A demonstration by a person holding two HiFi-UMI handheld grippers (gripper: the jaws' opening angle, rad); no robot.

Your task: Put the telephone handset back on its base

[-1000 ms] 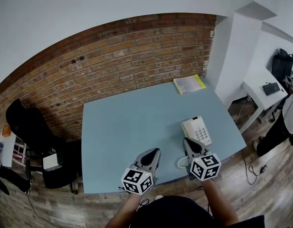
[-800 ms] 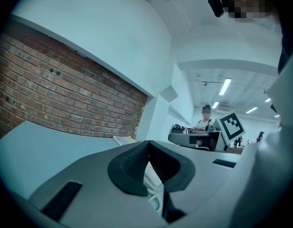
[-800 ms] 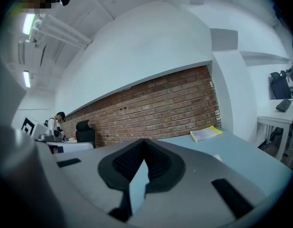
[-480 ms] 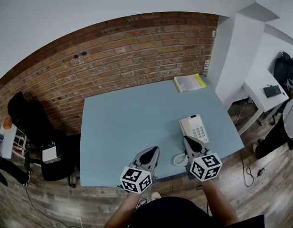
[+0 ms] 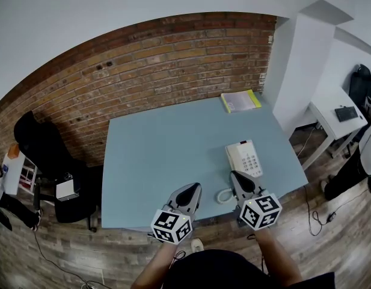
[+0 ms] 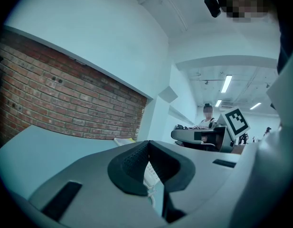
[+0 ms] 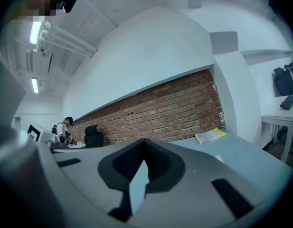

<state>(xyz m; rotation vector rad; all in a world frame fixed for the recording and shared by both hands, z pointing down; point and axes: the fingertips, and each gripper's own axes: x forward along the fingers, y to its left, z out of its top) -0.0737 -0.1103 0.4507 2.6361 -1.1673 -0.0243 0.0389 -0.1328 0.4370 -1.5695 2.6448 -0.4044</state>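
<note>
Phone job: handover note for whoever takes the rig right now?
Left hand-held gripper: shut, empty.
Right hand-held gripper: shut, empty.
Both are at the table's front edge, touching nothing.
The handset seems to lie on its base, with the coiled cord in front.
The job looks done, but the phone is too small to confirm seating; check that.

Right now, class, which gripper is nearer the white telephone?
Right. The right gripper points at the near edge of the telephone, beside the coiled cord; the left gripper is farther off, to its left.
</note>
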